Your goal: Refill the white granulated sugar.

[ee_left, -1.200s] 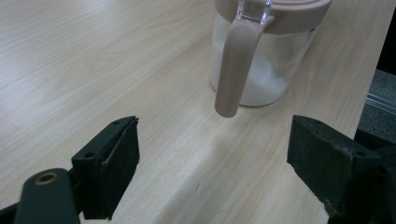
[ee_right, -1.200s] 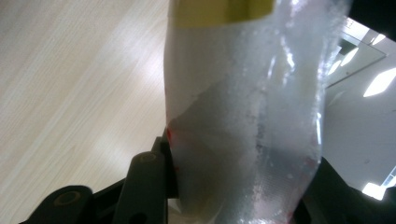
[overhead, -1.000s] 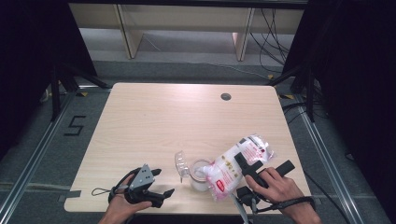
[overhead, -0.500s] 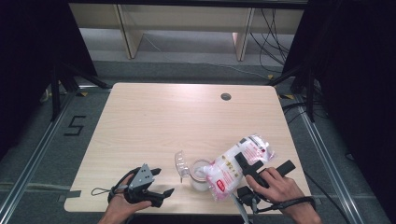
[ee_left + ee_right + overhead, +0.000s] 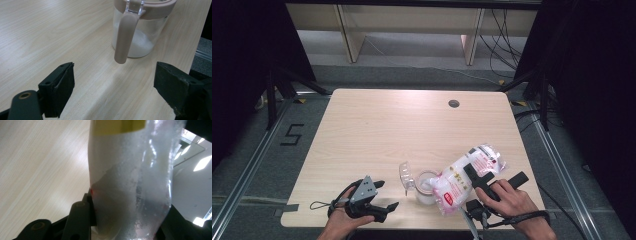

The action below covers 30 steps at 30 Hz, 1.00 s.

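A clear glass jar (image 5: 426,189) with a beige rim and handle (image 5: 124,35) stands near the table's front edge, a little white powder in its bottom. Its clear flip lid (image 5: 404,176) stands open on the left. A plastic bag (image 5: 464,177) of white grains with red print lies tilted, its low end at the jar's mouth. My right gripper (image 5: 497,178) is shut on the bag (image 5: 130,182) across its middle. My left gripper (image 5: 387,195) rests to the left of the jar, open (image 5: 117,87) and facing the jar's handle with nothing between its pads.
The wooden table (image 5: 402,130) has a round cable hole (image 5: 454,103) at the back right. Shelf legs (image 5: 347,30) stand on the floor behind it. A floor mark "5" (image 5: 292,135) lies to the left. Dark curtains flank both sides.
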{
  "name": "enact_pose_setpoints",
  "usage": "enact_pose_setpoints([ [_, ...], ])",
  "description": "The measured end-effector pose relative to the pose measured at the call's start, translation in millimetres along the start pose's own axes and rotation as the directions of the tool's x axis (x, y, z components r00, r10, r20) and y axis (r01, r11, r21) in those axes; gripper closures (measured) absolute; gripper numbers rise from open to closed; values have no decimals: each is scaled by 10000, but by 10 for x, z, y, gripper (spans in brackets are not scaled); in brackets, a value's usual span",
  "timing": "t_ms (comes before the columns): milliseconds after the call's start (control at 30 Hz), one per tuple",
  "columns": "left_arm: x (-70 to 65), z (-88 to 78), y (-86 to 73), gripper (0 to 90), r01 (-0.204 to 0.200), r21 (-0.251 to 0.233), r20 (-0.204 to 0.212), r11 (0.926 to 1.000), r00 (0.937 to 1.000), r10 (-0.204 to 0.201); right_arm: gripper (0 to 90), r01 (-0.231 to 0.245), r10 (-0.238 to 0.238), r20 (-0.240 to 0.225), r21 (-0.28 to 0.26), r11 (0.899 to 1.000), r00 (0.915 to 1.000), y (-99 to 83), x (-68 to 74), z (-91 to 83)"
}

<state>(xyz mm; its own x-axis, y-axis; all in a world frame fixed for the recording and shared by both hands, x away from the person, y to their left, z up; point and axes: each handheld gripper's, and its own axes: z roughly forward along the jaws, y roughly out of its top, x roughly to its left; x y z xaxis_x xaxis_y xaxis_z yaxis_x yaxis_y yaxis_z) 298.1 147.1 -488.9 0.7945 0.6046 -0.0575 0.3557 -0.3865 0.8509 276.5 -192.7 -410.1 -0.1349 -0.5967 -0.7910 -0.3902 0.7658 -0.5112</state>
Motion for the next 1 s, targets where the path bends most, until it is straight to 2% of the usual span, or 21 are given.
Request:
enact_pose_setpoints([
  [133, 3, 6, 0, 164, 44, 10, -76, 10000, 10000, -44, 639, -191, 191, 61, -15, 9998, 9998, 9, 21, 2],
  [200, 2, 6, 0, 164, 22, 11, -66, 10000, 10000, -22, 640, -23, 23, 12, -57, 10000, 10000, 2, 12, 5],
  [267, 5, 7, 3, 164, 76, -44, -34, 10000, 10000, -77, 640, -144, 144, 25, -51, 9999, 9999, 4, 19, 6],
  [300, 9, 1, 6, 164, 76, 1, -9, 10000, 10000, -76, 640, 10, -9, 78, -38, 10000, 10000, 5, 12, 9],
  [333, 7, 0, 5, 165, 79, -26, -23, 10000, 10000, -79, 640, -371, 371, 70, -11, 9993, 9993, 16, 30, 4],
  [367, 7, -1, 5, 165, 28, -16, -24, 10000, 10000, -28, 640, -394, 394, 53, -3, 9992, 9992, 15, 32, 0],
  [500, 4, 5, 6, 165, -46, -53, 39, 10000, 10000, 46, 641, 21, -20, 108, -99, 9999, 9999, 13, 5, 11],
  [533, 2, 8, 5, 165, -97, -74, 44, 9999, 9999, 97, 641, -327, 327, -59, -103, 9994, 9994, 16, 21, 2],
  [567, 2, 9, 4, 165, -74, -61, 51, 10000, 10000, 74, 641, -405, 406, 49, -20, 9992, 9992, 19, 29, 0],
  [600, 2, 9, 3, 164, -41, -35, 7, 10000, 10000, 41, 641, -144, 144, 69, -45, 9999, 9999, 13, 15, 6],
  [633, 2, 9, 1, 165, -9, -30, 21, 10000, 10000, 9, 641, -372, 372, 48, 1, 9993, 9993, 18, 28, 2],
  [700, 2, 8, 3, 165, -16, -32, 16, 10000, 10000, 16, 641, 50, -49, 59, -92, 9999, 10000, 0, 4, 7],
  [733, 4, 8, 7, 164, -103, -82, 43, 9999, 9999, 103, 641, -69, 69, 27, -39, 10000, 10000, 2, 19, 2],
  [767, -12, 11, 6, 165, 39, -171, -33, 9998, 10000, -40, 641, -58, 58, 2, -30, 10000, 10000, 1, 13, 1],
  [900, -15, 0, 13, 164, -25, 0, -26, 10000, 10000, 25, 641, -174, 175, 57, -76, 9998, 9998, 0, 17, 3],
  [1000, -15, 11, 10, 165, 19, -61, 46, 10000, 10000, -19, 642, -84, 84, 14, -78, 9999, 10000, 1, 16, 4],
])
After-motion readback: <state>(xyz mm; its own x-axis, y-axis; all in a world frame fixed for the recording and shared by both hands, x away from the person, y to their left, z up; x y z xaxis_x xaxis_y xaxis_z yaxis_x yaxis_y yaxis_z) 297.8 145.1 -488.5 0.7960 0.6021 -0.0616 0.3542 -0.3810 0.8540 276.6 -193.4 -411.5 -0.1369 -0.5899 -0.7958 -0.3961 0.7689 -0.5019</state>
